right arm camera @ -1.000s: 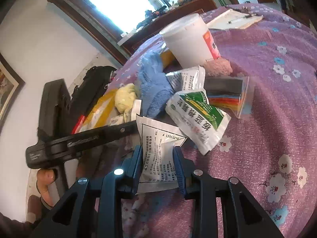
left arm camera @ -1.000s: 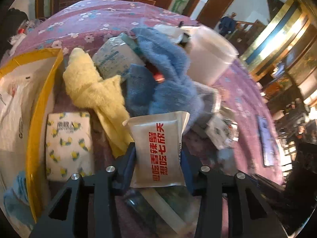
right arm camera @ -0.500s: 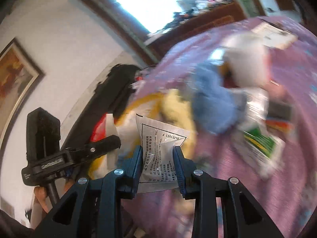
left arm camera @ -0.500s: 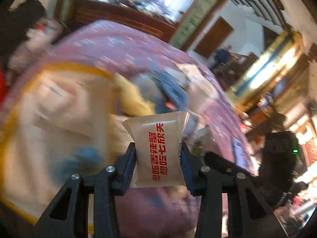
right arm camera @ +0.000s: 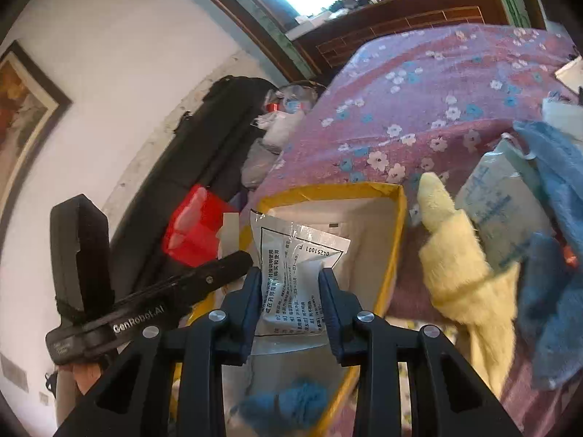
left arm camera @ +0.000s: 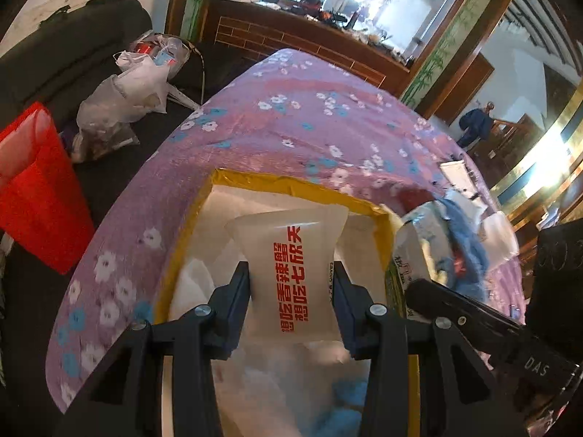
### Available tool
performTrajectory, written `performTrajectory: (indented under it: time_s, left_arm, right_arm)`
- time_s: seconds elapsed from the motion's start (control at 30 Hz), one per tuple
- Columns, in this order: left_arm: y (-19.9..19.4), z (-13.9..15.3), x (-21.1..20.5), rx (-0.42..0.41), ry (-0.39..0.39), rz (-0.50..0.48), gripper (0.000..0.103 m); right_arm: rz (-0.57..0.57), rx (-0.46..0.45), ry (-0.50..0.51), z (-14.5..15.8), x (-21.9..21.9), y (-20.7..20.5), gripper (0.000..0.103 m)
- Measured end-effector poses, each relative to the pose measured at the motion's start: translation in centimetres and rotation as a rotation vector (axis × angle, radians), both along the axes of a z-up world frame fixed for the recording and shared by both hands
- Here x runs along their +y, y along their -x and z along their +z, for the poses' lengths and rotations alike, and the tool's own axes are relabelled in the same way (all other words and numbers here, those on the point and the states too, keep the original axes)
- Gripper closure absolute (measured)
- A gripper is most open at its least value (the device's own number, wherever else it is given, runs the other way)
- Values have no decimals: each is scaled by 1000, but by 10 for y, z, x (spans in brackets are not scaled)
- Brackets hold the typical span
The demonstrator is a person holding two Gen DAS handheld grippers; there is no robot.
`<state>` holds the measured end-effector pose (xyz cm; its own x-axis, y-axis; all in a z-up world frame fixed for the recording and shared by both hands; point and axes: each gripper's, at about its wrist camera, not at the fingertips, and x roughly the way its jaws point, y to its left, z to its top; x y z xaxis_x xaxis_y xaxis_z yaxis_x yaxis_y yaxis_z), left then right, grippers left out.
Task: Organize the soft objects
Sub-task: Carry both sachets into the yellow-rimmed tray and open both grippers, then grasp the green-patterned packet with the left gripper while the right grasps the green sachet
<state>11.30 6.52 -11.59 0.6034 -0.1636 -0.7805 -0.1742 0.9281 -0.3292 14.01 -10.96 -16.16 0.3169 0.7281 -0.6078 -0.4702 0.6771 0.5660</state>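
Note:
My left gripper [left arm camera: 291,284] is shut on a white packet with red lettering [left arm camera: 291,266] and holds it over the yellow-rimmed box [left arm camera: 291,184]. My right gripper [right arm camera: 290,287] is shut on a clear packet with black print [right arm camera: 295,273] and holds it over the same box [right arm camera: 399,218]. A blue fluffy piece [right arm camera: 291,400] lies inside the box. A yellow plush cloth [right arm camera: 459,273], a blue towel [right arm camera: 554,255] and a white printed pack [right arm camera: 499,204] lie right of the box.
The purple flowered cloth [left arm camera: 291,116] covers the table. A red bag [left arm camera: 32,189] and plastic bags [left arm camera: 120,102] sit off its left edge by a black sofa. The other gripper's body shows in each view [right arm camera: 145,313].
Both grippers swung left from the pile of soft things to above the yellow-rimmed box, each still holding its packet.

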Motion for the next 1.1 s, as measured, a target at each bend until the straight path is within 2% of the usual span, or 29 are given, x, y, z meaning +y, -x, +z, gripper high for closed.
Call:
performTrajectory:
  time_s: [0.07, 0.1, 0.23, 0.27, 0.3, 0.33, 0.37, 0.47, 0.6, 0.67, 0.8, 0.83, 0.9, 1.0, 1.1]
  left_arm:
    - [-6, -9, 3, 22, 12, 1, 59]
    - [-10, -13, 3, 27, 14, 2, 55]
    - [-11, -16, 10, 14, 37, 35, 41]
    - [-7, -14, 9, 6, 35, 45, 40]
    - [-2, -9, 7, -15, 26, 48, 34]
    - [3, -4, 3, -39, 14, 46, 22]
    - [10, 1, -4, -63, -20, 43, 18]
    - [28, 12, -24, -82, -80, 54, 16]
    - [59, 17, -60, -127, -101, 47, 12]
    - [73, 14, -82, -133, -101, 25, 11]
    - [91, 2, -126, -111, -25, -98, 9]
    - [91, 1, -136, -100, -25, -130, 9]
    - [93, 2, -157, -88, -49, -185, 9]
    - [98, 8, -182, -121, -47, -289, 9]
    - [103, 11, -203, -133, -93, -335, 9]
  right_arm:
    - [-14, -6, 48, -8, 8, -6, 61]
    - [-27, -6, 58, -12, 7, -6, 59]
    - [-34, 18, 5, -16, -2, -9, 51]
    - [-25, 11, -17, -14, -6, -6, 45]
    - [-22, 1, -25, -11, -10, -2, 42]
    - [-28, -16, -45, -6, -16, 5, 34]
    - [-46, -50, -71, 2, -25, 14, 27]
    - [-70, -136, -56, 17, -41, 36, 10]
    - [-90, -212, -3, 22, -78, 82, 7]
    - [-98, -214, 29, 17, -98, 99, 4]
    - [-72, -211, -6, 7, -148, 129, 4]
    - [-85, -220, -29, 5, -166, 135, 4]
    - [-152, -209, -2, 1, -185, 142, 4]
    - [-229, -197, 3, -5, -213, 151, 4]
    - [-253, -230, 25, -1, -225, 156, 4]
